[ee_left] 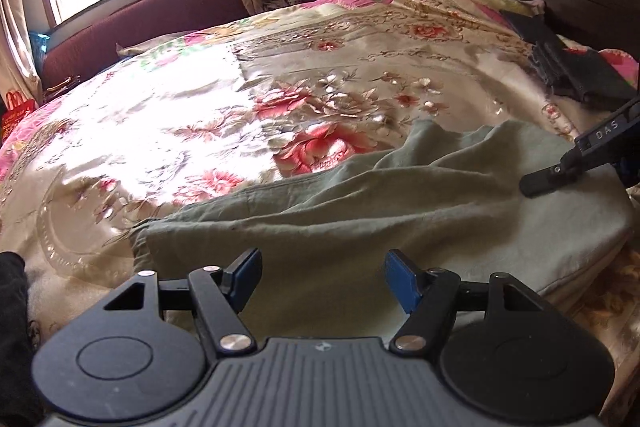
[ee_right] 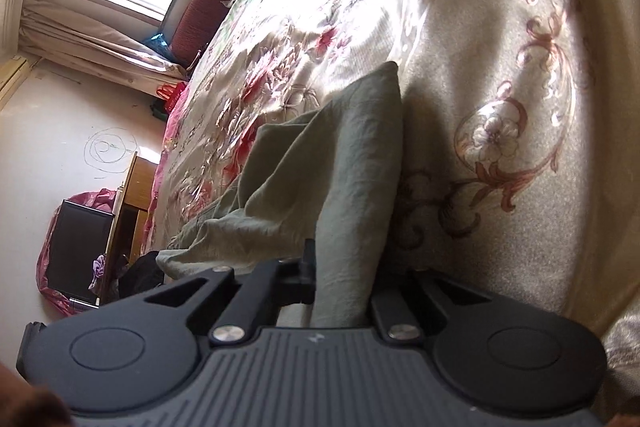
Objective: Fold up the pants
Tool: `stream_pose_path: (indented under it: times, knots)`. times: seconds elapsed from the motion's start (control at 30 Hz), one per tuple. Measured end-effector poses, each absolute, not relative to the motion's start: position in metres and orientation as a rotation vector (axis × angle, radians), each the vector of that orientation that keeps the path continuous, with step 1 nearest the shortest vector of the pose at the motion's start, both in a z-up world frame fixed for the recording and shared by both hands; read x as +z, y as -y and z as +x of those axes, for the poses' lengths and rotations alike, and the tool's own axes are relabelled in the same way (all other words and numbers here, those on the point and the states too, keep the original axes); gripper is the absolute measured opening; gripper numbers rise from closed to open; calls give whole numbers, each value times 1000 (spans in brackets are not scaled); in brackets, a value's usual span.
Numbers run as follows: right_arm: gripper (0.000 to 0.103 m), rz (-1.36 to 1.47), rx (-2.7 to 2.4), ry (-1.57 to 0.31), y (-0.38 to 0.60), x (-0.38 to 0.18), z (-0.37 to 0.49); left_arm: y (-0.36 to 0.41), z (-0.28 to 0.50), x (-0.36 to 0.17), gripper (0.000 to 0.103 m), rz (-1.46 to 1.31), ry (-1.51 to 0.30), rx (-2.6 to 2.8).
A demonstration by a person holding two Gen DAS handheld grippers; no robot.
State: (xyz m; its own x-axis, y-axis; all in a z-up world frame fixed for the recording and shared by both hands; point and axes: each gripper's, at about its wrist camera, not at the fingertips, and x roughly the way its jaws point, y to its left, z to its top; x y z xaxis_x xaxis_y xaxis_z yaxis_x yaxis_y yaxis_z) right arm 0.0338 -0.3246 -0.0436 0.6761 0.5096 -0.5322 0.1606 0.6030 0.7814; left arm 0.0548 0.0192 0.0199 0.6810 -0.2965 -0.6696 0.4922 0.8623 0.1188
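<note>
**A:** Closest to us is our left claw [ee_left: 323, 281], blue pads spread wide with nothing between them, hanging just over the near edge of the pants [ee_left: 360, 211]. They're the grey-green ones, lying rumpled on the floral bedspread [ee_left: 200, 115], filling the left wrist view from about 6 o'clock out to 3 o'clock.

**B:** And our right claw [ee_right: 340, 279] is pinched together on a bunched ridge of that same cloth. In the right wrist view the fabric stands up from the jaws toward 12 o'clock like a little tent. From the left side we see that claw coming in at 3 o'clock, its tip down on the pants.

**A:** How do we think this stuff handles?

**B:** Soft and light, we'd guess. Looks like thin cotton, creases everywhere, zero stiffness. It'll sag and drag wherever we don't support it. Not slippery itself, but that satiny bedspread might let it slide.

**A:** So where do we grab with the left?

**B:** We'd go for the hem-looking edge around 8 o'clock of the left view, where the cloth ends near the clear plastic sheet [ee_left: 68, 227]. An edge gives both layers; pinching mid-panel probably lifts one layer only.
</note>
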Motion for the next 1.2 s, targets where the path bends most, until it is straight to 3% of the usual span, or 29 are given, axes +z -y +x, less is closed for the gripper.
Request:
stream_pose_path:
  times: [0.17,0.4,0.63,0.87,1.03,1.2]
  knots:
    - [4,875,214,-828,324,-41,35,-10,73,-1,81,313,-749,-427]
    - [4,427,236,-776,269,7,27,-14,68,-4,83,324,-744,-399]
    - [3,805,160,-777,326,-7,22,-10,78,-8,88,293,-781,-414]
    - [3,785,-1,-783,353,9,7,-4,63,-17,90,248,-774,-442]
    - [4,628,34,-769,313,65,19,-25,60,-11,89,145,-797,-432]
    - [7,315,152,-834,213,97,67,-50,51,0,89,87,-787,-418]
